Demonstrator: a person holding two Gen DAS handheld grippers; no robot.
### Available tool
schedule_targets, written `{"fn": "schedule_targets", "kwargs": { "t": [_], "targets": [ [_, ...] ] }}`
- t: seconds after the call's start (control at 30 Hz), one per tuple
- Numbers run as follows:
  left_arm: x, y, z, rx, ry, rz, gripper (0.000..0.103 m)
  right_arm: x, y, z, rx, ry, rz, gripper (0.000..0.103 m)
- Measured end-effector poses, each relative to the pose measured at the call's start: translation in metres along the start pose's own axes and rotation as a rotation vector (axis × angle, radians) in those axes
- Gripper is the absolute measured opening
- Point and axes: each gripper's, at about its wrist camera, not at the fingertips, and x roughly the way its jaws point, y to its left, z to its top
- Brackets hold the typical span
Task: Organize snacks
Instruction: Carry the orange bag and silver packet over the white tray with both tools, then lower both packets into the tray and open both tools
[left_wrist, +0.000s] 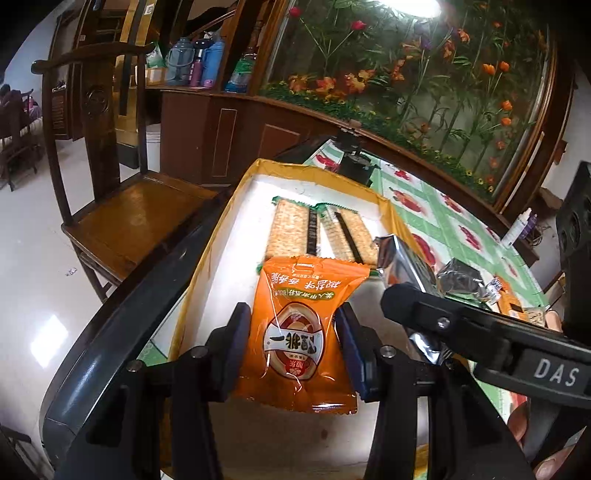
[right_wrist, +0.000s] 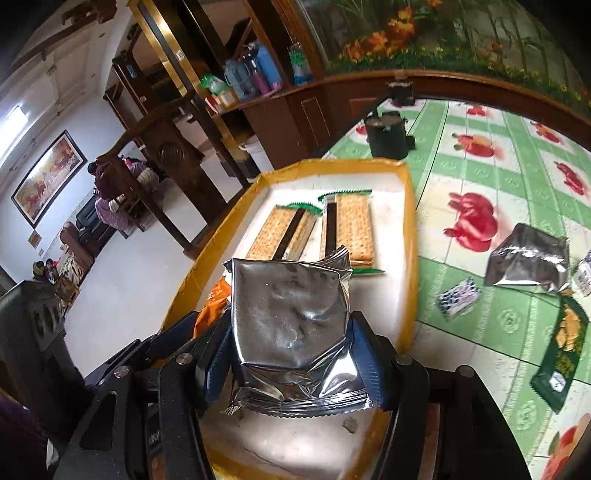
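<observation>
Orange snack pkt (left_wrist: 299, 332) over yellow-rimmed tray (left_wrist: 236, 192), green-check tablecloth (right_wrist: 480, 177).

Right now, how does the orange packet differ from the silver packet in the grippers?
The orange packet is printed with text and a logo; the silver packet is plain foil, with no print on the face shown. The orange packet sits in the left gripper; the silver packet sits in the right gripper. The orange packet looks narrower and longer; the silver packet looks squarer. Both are sealed, clamped by their sides, and held over the tray.
</observation>
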Motion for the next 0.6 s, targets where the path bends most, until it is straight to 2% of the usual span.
{"fn": "schedule_targets", "kwargs": {
  "t": [0.2,0.3,0.6],
  "targets": [
    [0.0002,-0.0045,-0.0012,0.028,-0.009,0.021,0.046,0.0120,-0.0061,-0.0035,0.021,0.011,-0.013,0.065],
    [0.0035,-0.0065,-0.0007,0.039,0.007,0.020,0.046,0.0117,-0.0061,-0.0043,0.012,-0.010,-0.032,0.066],
    [0.0027,-0.0043,-0.0006,0.042,0.002,0.003,0.051,0.0077,-0.0082,-0.0068,0.016,-0.028,-0.003,0.066]
  ]
}}
